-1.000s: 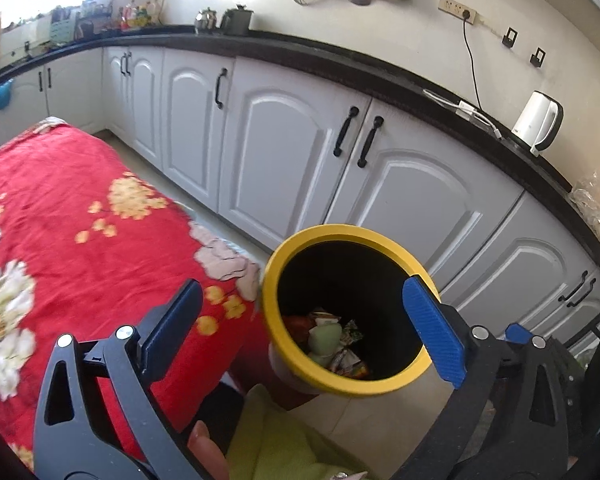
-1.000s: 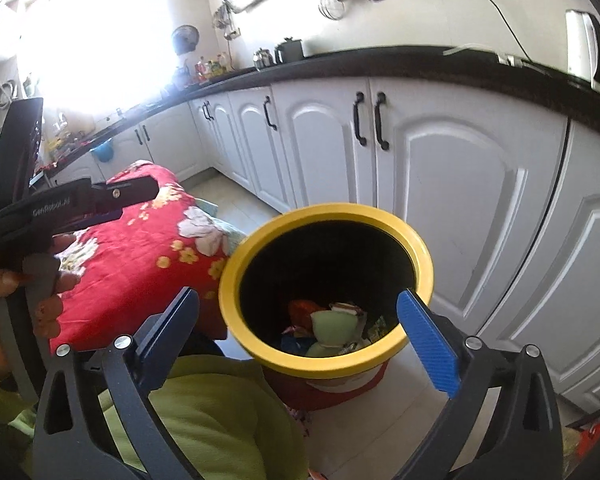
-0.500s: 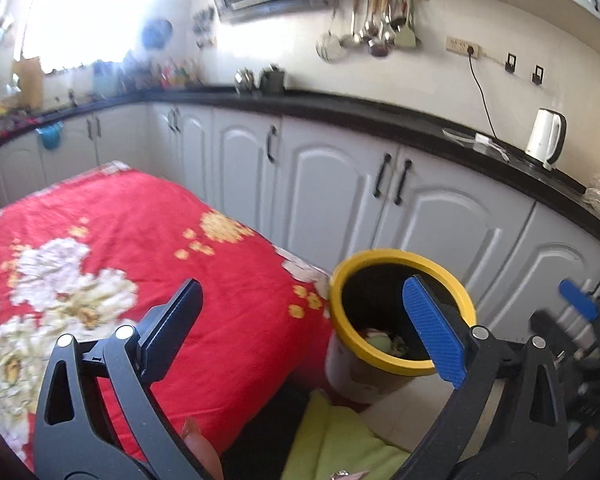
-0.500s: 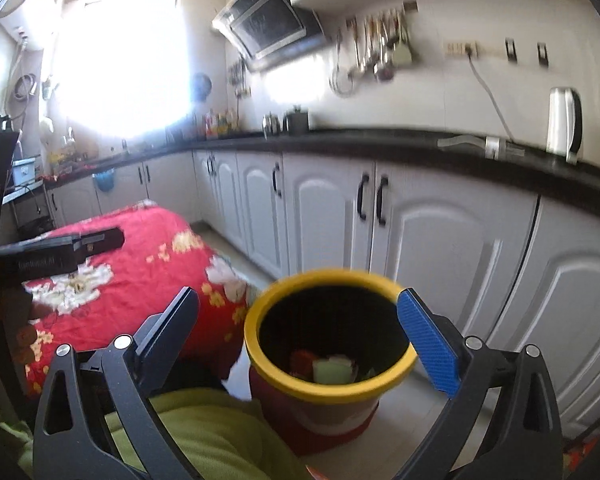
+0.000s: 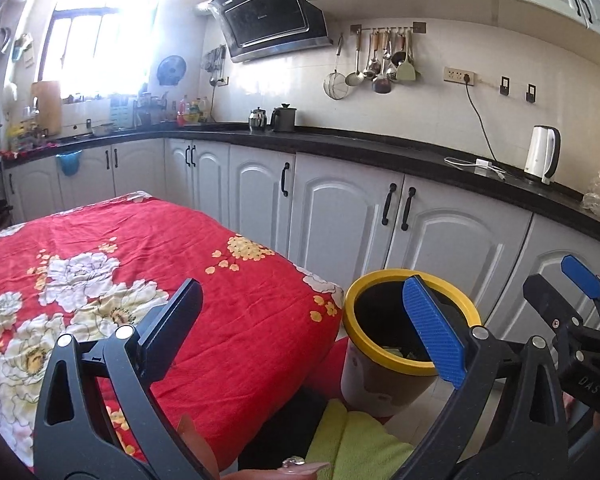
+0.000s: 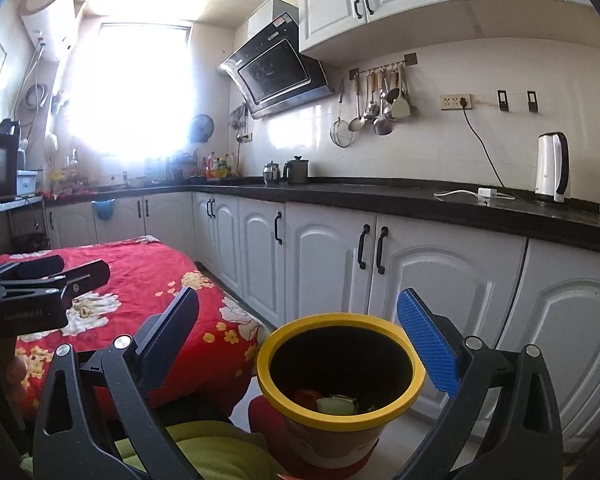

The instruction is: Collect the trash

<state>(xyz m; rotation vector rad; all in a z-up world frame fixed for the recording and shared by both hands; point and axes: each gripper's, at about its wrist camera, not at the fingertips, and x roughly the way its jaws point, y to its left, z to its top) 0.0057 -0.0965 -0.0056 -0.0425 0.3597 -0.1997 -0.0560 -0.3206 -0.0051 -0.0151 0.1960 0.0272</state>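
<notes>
Trash point(image 6: 334, 402) is seen only inside the yellow-rimmed bin point(image 6: 340, 414) — a red scrap and pale crumpled pieces at the bottom. The bin stands upright on the floor between the red floral tablecloth point(image 5: 148, 280) and the white cabinets point(image 6: 332, 264), its opening facing up. It is framed directly ahead of and below the right gripper point(image 6: 320, 332), which is judged the nearer; from the left gripper point(image 5: 304, 324) it lies to the right. Both sets of tongs are spread wide and nothing is pinched. No loose trash is visible on the cloth.
</notes>
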